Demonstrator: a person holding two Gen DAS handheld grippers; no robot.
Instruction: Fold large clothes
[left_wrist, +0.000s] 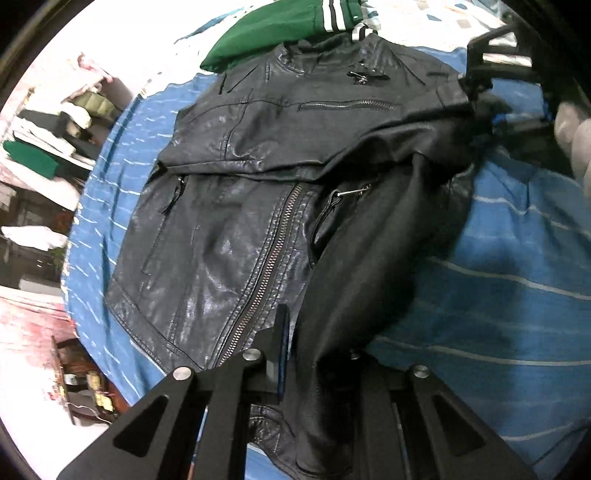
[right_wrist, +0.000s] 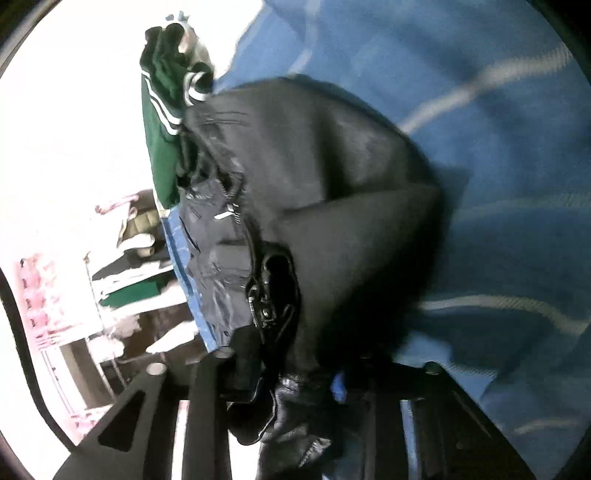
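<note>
Jacket (left_wrist: 229, 229) flat on blue bed cover (left_wrist: 498, 295), right side lifted | left tool (left_wrist: 291, 354) pinches its near hem, right tool (right_wrist: 295, 391) pinches far sleeve | I carry both leftward together, keeping the fold edge straight along the zip.

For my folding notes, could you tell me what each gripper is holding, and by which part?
Both hold the black leather jacket. The left gripper pinches its hem edge. The right gripper clamps the bunched sleeve end.
</note>
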